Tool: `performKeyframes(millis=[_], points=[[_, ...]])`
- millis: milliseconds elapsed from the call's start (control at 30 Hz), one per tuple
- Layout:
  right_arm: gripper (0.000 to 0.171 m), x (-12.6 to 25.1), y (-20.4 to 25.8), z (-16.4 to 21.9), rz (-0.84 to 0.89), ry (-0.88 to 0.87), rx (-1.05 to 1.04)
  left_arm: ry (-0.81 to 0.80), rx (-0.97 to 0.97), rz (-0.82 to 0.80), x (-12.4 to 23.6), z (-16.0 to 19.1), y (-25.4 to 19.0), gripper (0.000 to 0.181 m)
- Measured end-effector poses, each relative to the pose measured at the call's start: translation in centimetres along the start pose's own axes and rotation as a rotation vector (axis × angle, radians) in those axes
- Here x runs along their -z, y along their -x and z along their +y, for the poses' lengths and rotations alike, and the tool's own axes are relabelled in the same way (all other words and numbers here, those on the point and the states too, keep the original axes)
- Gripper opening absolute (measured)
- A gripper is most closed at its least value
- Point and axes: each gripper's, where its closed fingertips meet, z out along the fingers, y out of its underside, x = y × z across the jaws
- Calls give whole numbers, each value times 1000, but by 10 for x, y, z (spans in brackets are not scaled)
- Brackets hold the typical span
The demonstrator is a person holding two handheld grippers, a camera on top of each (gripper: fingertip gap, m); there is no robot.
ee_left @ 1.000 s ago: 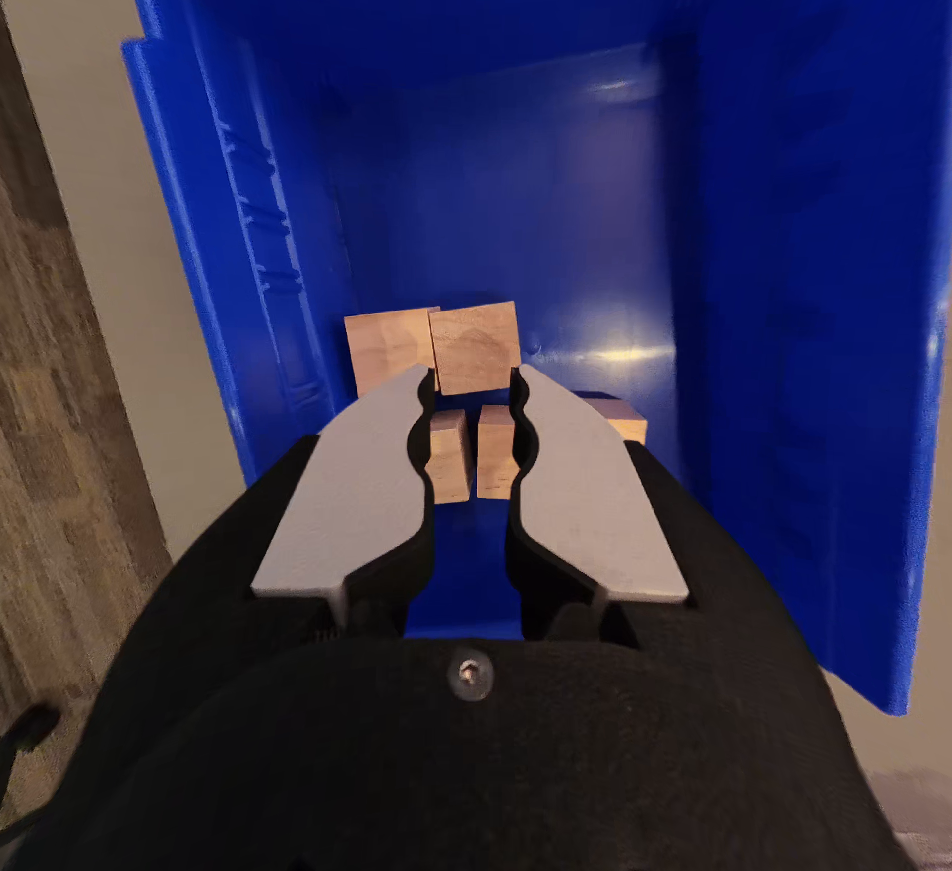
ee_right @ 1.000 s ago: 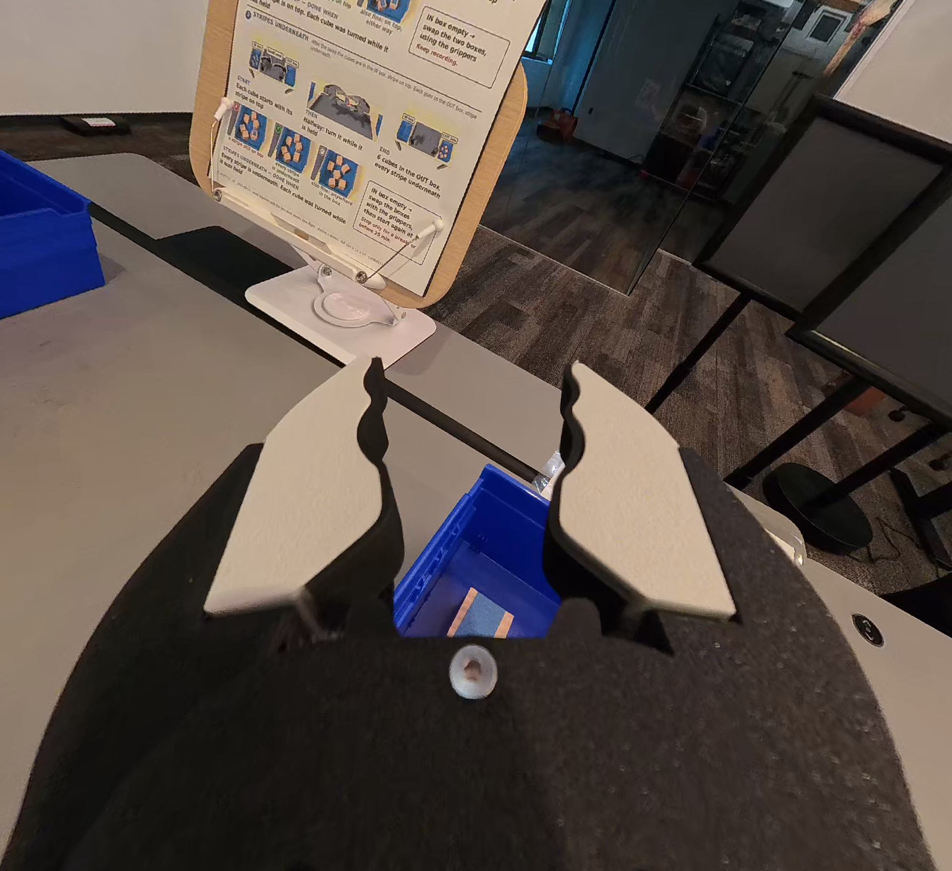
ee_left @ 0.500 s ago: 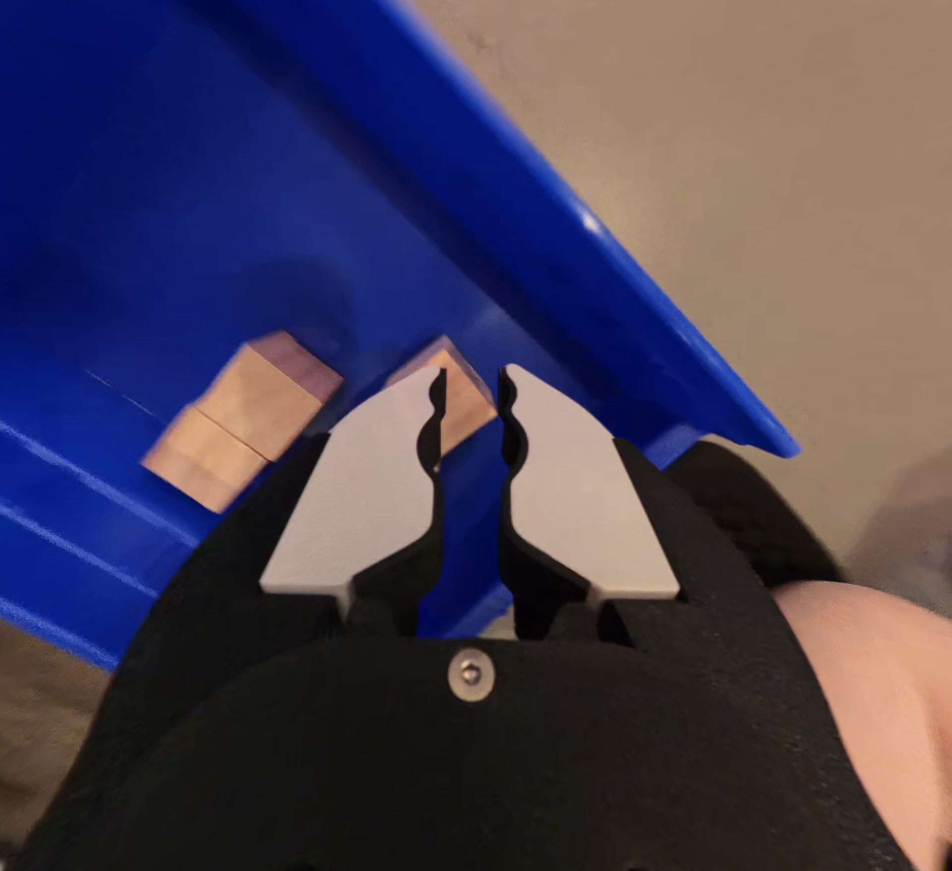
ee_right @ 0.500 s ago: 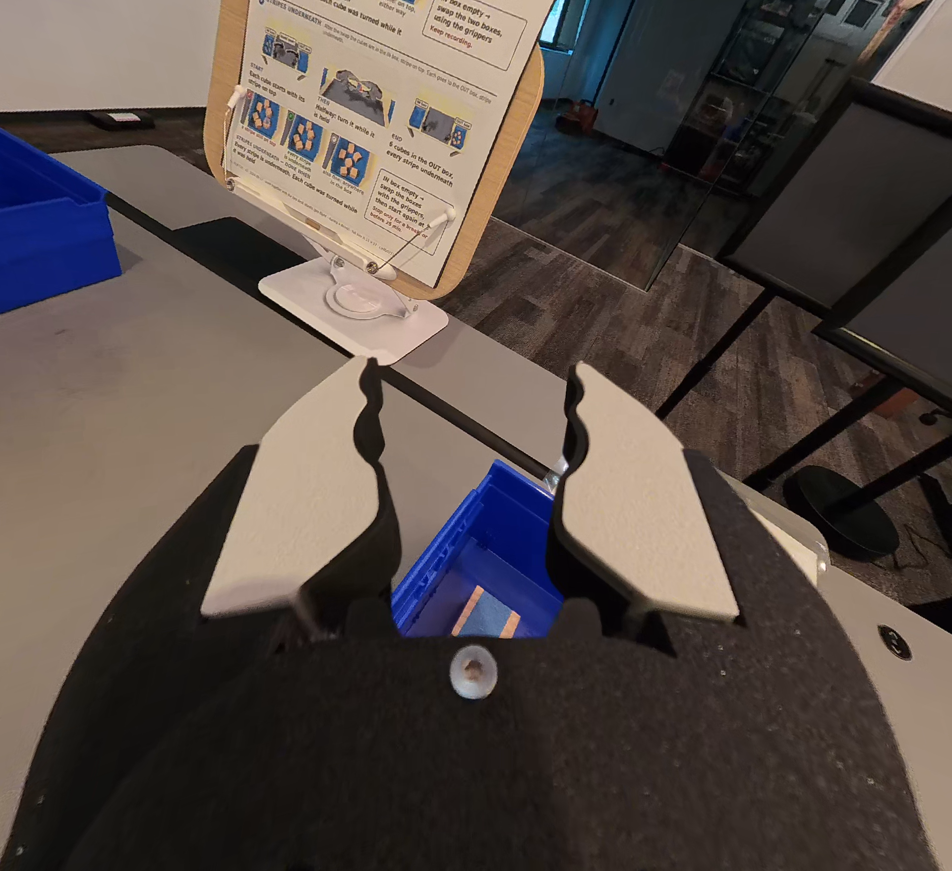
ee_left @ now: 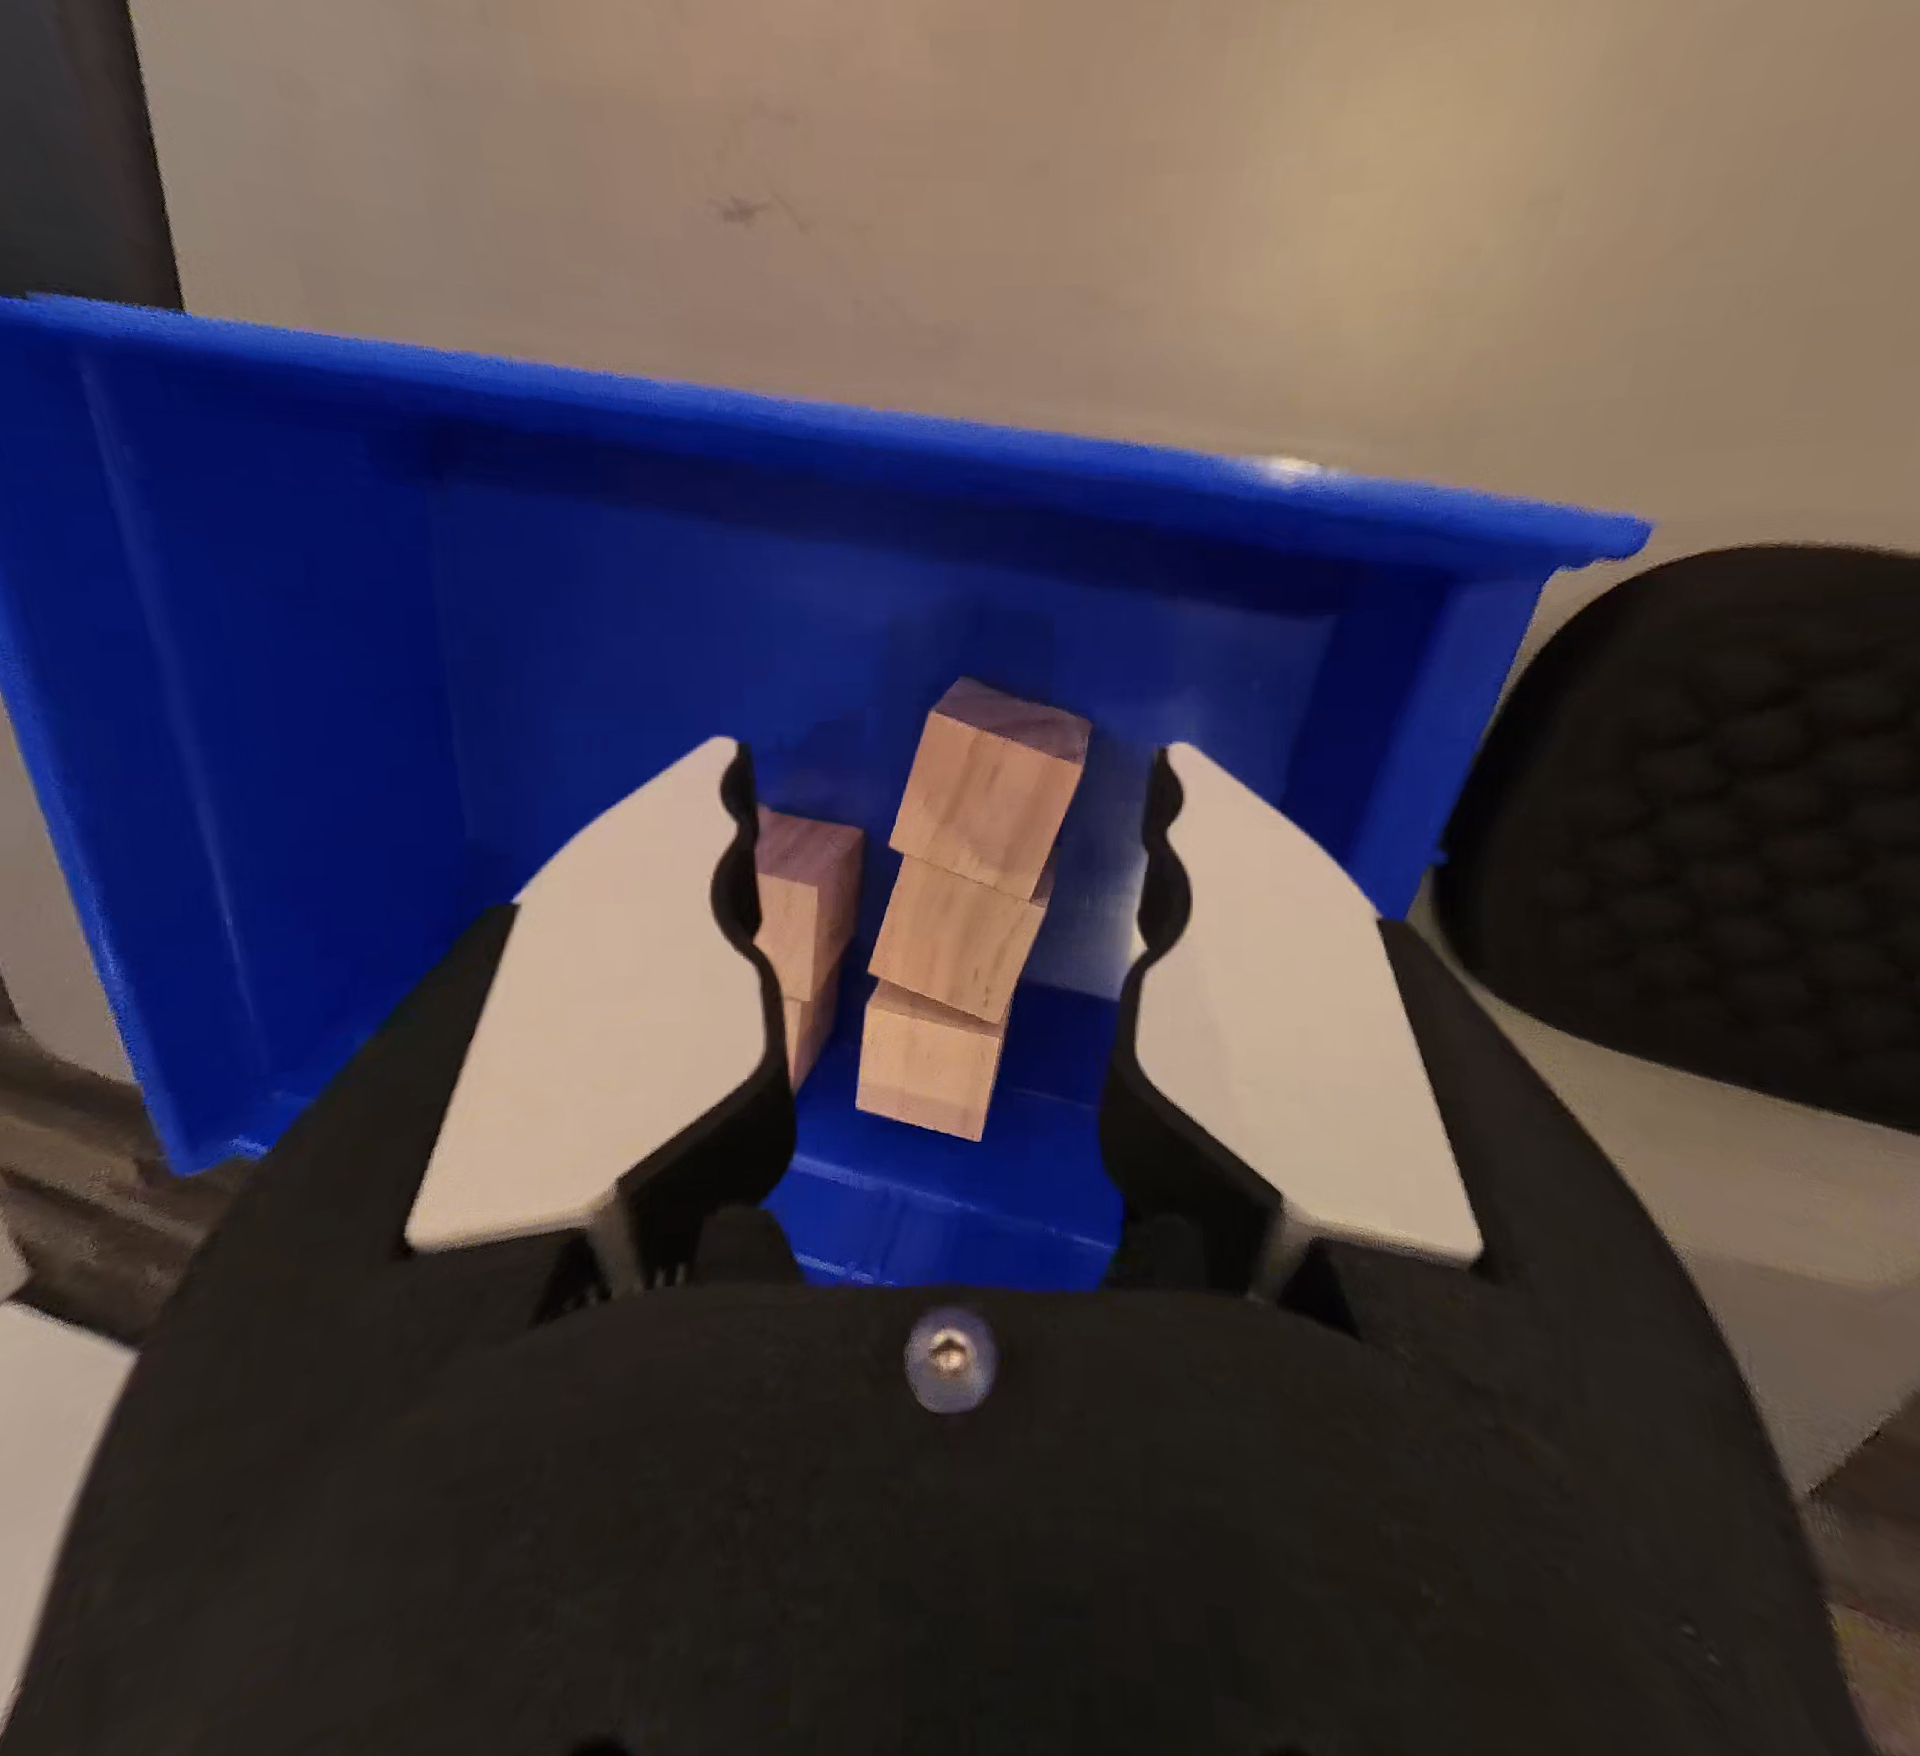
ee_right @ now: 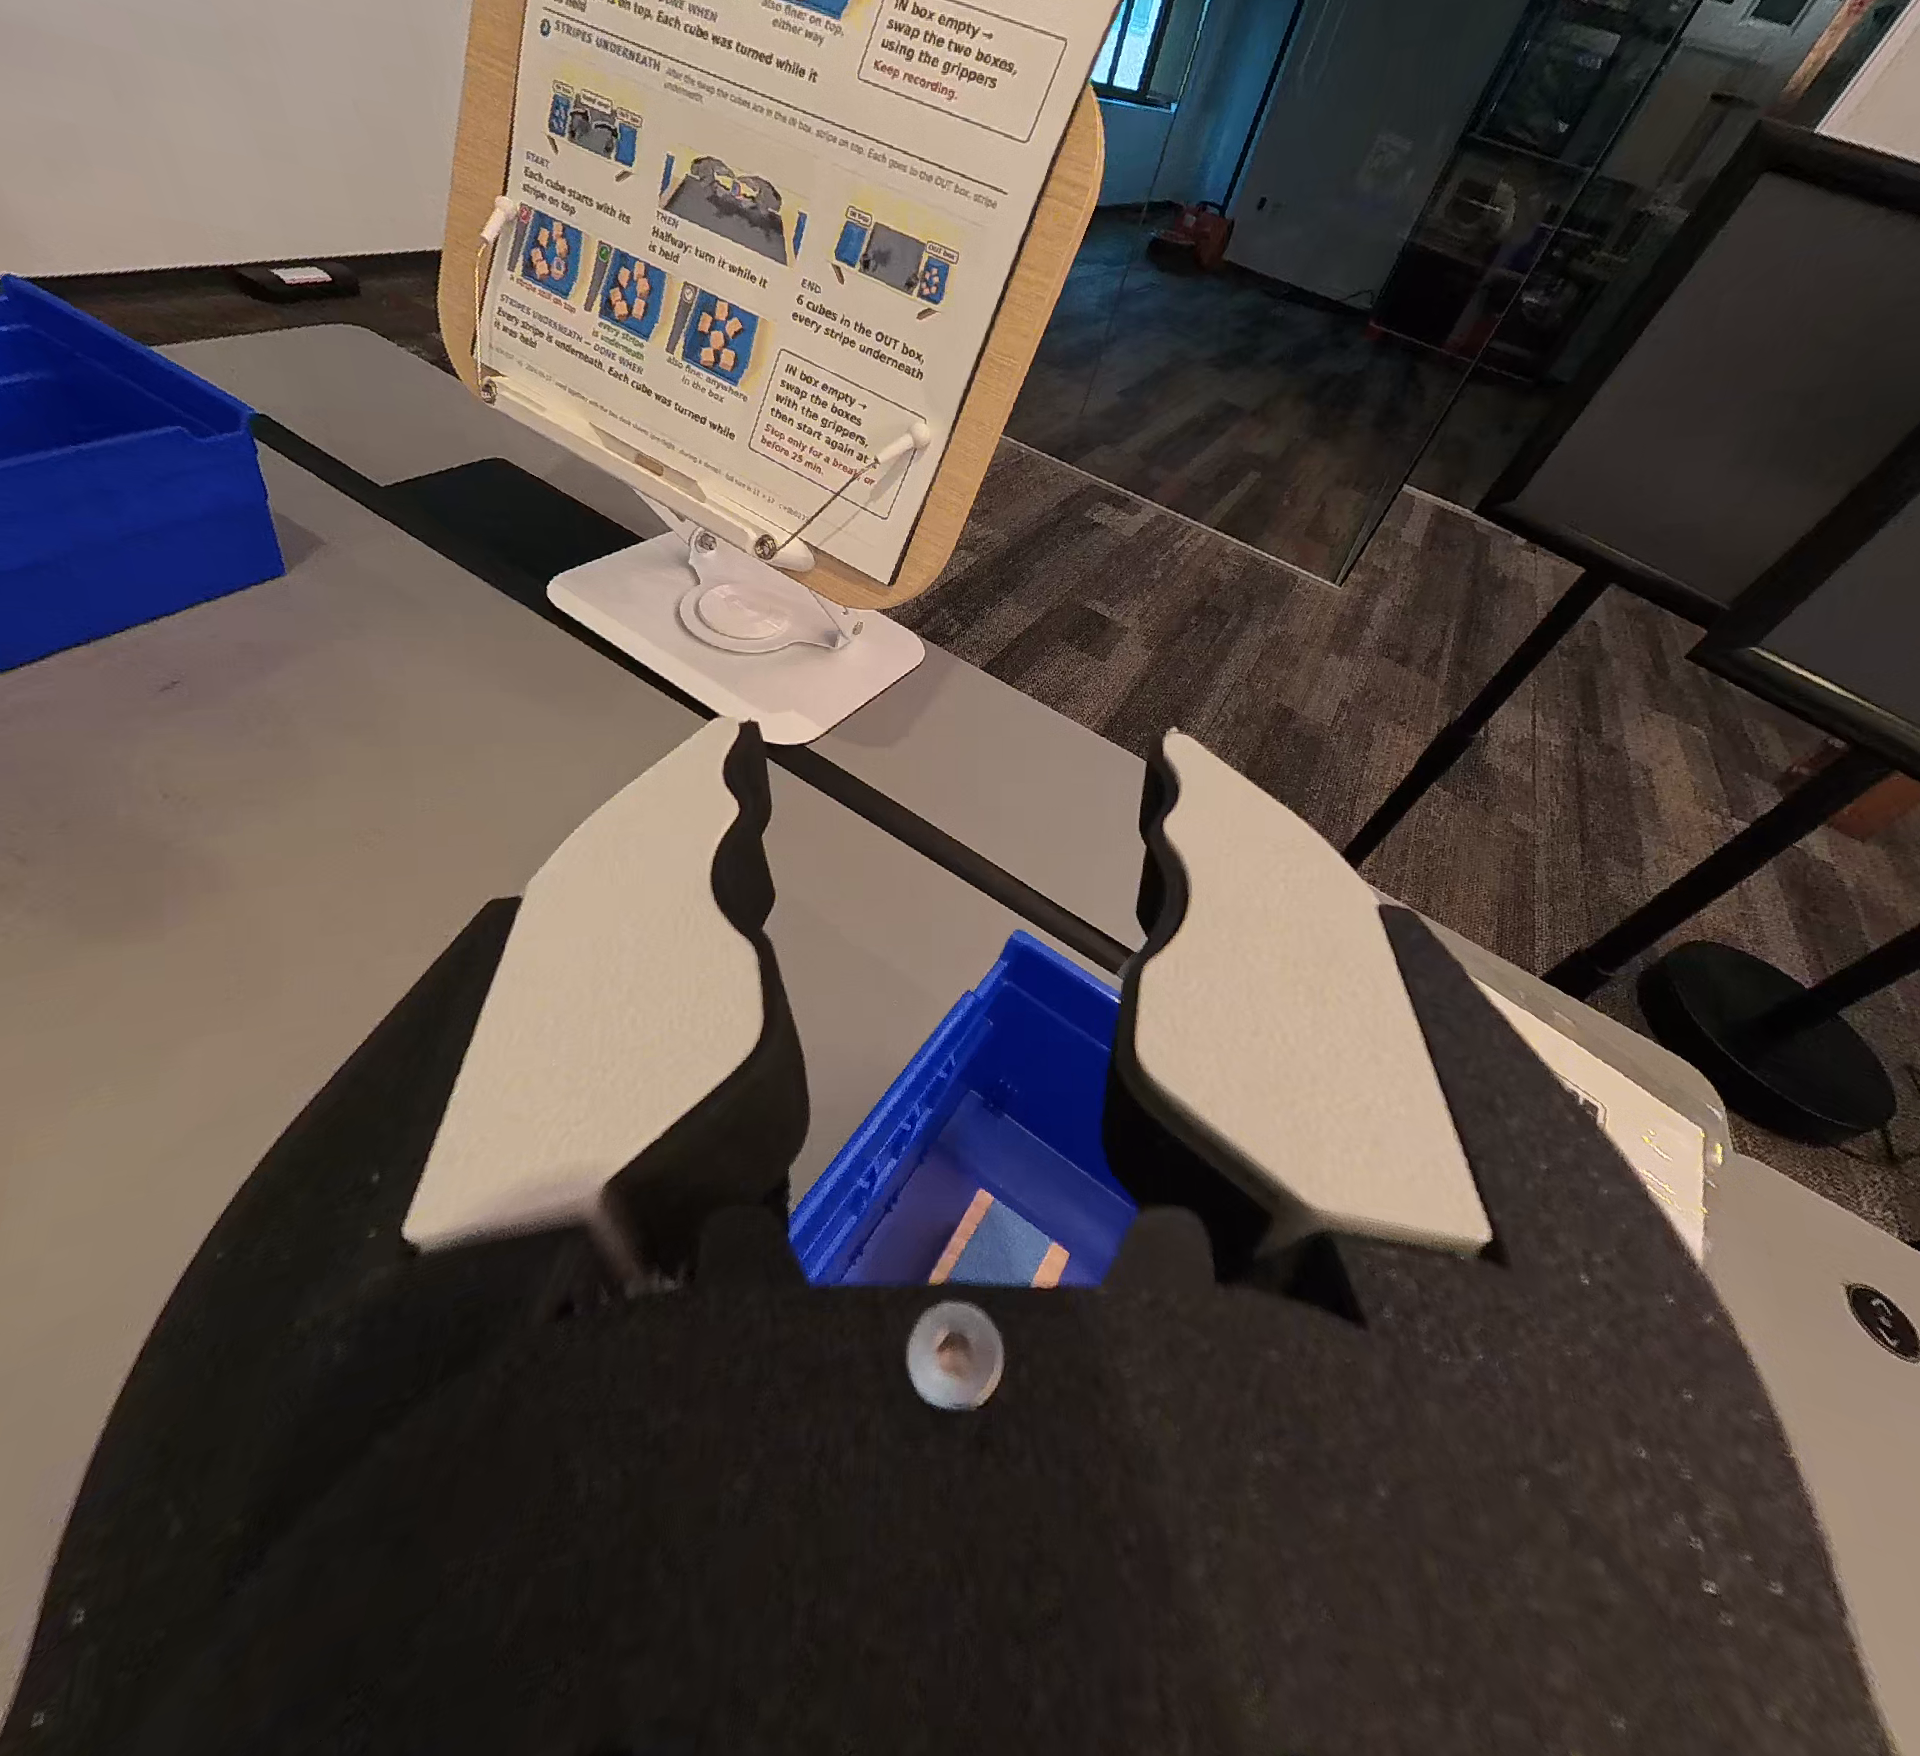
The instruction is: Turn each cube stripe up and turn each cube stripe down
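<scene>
In the left wrist view a blue bin (ee_left: 312, 667) holds several plain wooden cubes. Three lie in a line (ee_left: 956, 937) between my fingers, and others (ee_left: 805, 885) are partly hidden behind the left finger. No stripes show on them. My left gripper (ee_left: 945, 756) is open and empty, above these cubes. In the right wrist view my right gripper (ee_right: 951, 745) is open and empty, above a second blue bin (ee_right: 935, 1083). A cube (ee_right: 1003, 1244) with a blue stripe facing up lies in that bin, mostly hidden by the gripper body.
A grey table (ee_right: 260, 823) carries an instruction board on a white stand (ee_right: 769, 200) and another blue bin (ee_right: 104, 501) at far left. A black rounded body (ee_left: 1683, 823) sits right of the left bin. Dark floor and black stands (ee_right: 1766, 1031) lie beyond the table edge.
The left view has swung round the bin and now faces it from its side. The left jaws went from nearly shut to wide open. The right gripper drifted slightly and stays open.
</scene>
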Motion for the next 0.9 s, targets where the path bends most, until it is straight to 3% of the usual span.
performKeyframes(millis=[33,100,567,633,767,900], points=[[68,-1,1,1,-3,4,1,29,1,12,-5,6,-3,67],[69,-4,2,3,-7,19,9,67,4,32,-16,15,-5,76],[68,-11,8,12,-21,46,-2,139,-34,99,-59,44,-12,60],[67,-11,9,12,-26,46,-2,173,-44,89,-62,49,-12,51],[67,-9,10,10,-30,40,1,132,2,85,-57,44,-10,48],[66,-6,11,4,-39,14,-8,-29,102,-31,-18,30,16,48]])
